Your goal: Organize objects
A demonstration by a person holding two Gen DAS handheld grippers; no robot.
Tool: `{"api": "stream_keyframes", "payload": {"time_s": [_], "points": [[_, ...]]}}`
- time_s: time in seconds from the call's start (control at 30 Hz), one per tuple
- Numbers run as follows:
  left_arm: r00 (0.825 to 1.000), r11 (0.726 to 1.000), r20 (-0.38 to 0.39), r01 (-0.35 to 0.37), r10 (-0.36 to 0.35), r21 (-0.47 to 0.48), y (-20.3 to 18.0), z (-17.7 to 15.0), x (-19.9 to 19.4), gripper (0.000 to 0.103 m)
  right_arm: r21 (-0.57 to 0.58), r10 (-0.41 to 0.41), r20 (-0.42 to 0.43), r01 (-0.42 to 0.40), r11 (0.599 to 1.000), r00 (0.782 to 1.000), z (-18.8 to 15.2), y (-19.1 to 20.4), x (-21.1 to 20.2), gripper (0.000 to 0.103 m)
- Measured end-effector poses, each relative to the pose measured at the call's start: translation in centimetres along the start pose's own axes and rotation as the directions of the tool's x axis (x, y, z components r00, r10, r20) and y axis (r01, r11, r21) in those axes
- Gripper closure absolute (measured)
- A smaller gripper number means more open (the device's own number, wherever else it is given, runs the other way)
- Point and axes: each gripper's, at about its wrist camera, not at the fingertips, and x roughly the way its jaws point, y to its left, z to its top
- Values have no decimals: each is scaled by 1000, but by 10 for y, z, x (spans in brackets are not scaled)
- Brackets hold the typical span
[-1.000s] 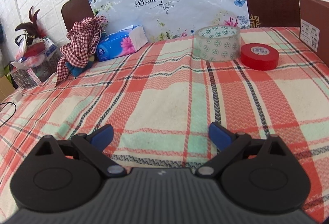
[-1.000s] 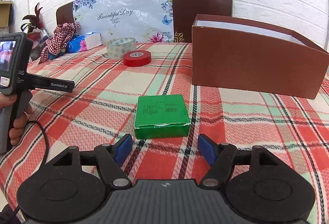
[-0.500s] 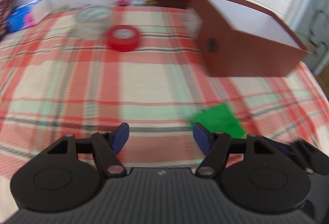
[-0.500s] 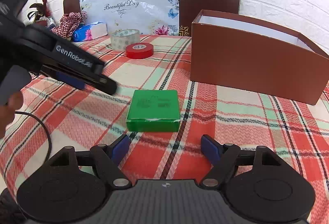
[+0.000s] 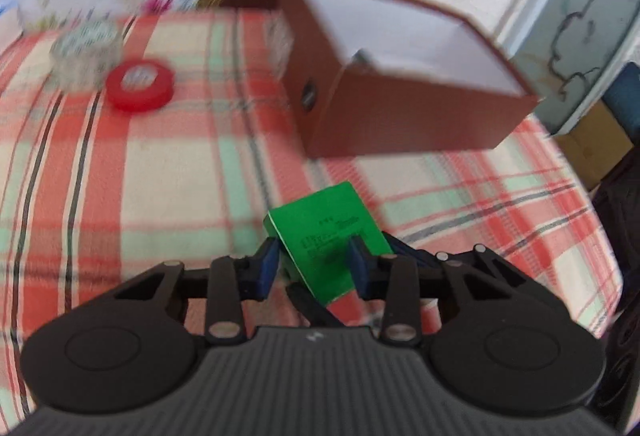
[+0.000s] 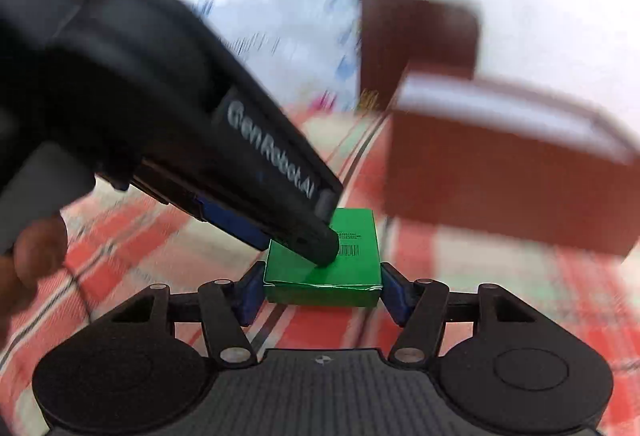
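A flat green box (image 5: 328, 236) lies on the plaid tablecloth, also in the right wrist view (image 6: 324, 264). My left gripper (image 5: 314, 266) reaches over it from the left, its fingers above and around the box top; its finger (image 6: 280, 191) crosses the right wrist view and touches the box top. My right gripper (image 6: 322, 292) has both pads against the box's sides. A brown open box (image 5: 400, 75) stands behind, also in the right wrist view (image 6: 500, 171).
A red tape roll (image 5: 140, 83) and a clear patterned tape roll (image 5: 86, 51) sit at the far left of the table. A brown chair back (image 6: 416, 47) stands behind the table. The table edge drops off at the right (image 5: 600, 236).
Both grippers have closed in on the green box. The left gripper swung right and down over it and narrowed. The right gripper moved forward and closed on the box's sides.
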Motion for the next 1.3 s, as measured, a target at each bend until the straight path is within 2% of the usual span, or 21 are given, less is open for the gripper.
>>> {"api": "stream_keyframes", "payload": {"time_s": [0.07, 0.13, 0.27, 0.3, 0.33, 0.37, 0.4, 0.47, 0.5, 0.6, 0.7, 0.77, 0.9, 1.0, 1.07, 1.13, 1.23, 1.3], "points": [[997, 998, 62, 31, -35, 50, -20, 18, -10, 63, -10, -81, 116, 83, 997, 990, 7, -8, -12, 43], [992, 993, 112, 51, -63, 110, -43, 39, -13, 63, 10, -155, 207, 156, 988, 966, 15, -23, -18, 43], [982, 973, 167, 49, -89, 227, -90, 80, 2, 63, 66, -271, 292, 264, 962, 917, 36, -65, -12, 43], [980, 970, 179, 41, -85, 238, -99, 90, 9, 59, 81, -290, 300, 279, 957, 909, 42, -76, -7, 43], [979, 970, 189, 29, -76, 241, -106, 100, 17, 47, 93, -301, 308, 286, 954, 903, 48, -88, -1, 43], [979, 971, 200, -5, -45, 240, -114, 110, 28, 37, 92, -310, 315, 297, 951, 897, 53, -98, 8, 42], [975, 969, 224, -67, 12, 240, -119, 118, 39, 20, 75, -325, 310, 318, 945, 893, 56, -106, 21, 40], [957, 953, 256, -200, 140, 228, -122, 126, 59, 18, 57, -358, 272, 357, 932, 893, 56, -119, 43, 25], [956, 950, 239, -225, 171, 217, -118, 129, 67, 19, 73, -366, 258, 360, 930, 894, 52, -125, 48, 27], [961, 957, 207, -223, 184, 187, -104, 125, 79, 18, 187, -341, 287, 297, 936, 895, 31, -139, 43, 24], [956, 956, 221, -235, 194, 176, -97, 121, 80, 16, 172, -331, 309, 290, 942, 892, 27, -138, 39, 21], [958, 960, 218, -224, 185, 167, -95, 121, 75, 17, 173, -326, 319, 283, 943, 890, 25, -139, 36, 21], [952, 966, 261, -204, 158, 157, -93, 109, 49, 17, 182, -357, 317, 313, 932, 879, 24, -140, 28, 22], [941, 970, 320, -175, 113, 171, -85, 91, 15, 17, 230, -372, 348, 307, 924, 860, 22, -145, 4, 22], [933, 970, 342, -180, 115, 165, -70, 75, -2, 16, 250, -385, 368, 309, 918, 846, 18, -134, -13, 21], [934, 972, 327, -193, 141, 132, -49, 59, -9, 16, 284, -383, 341, 294, 913, 858, 12, -121, -19, 21], [945, 972, 251, -229, 211, 44, -11, 36, 0, 16, 340, -347, 239, 257, 905, 907, -2, -119, -23, 21], [946, 961, 174, -277, 274, -12, 11, 22, 13, 17, 354, -317, 164, 244, 903, 934, -5, -121, -5, 21]]}}
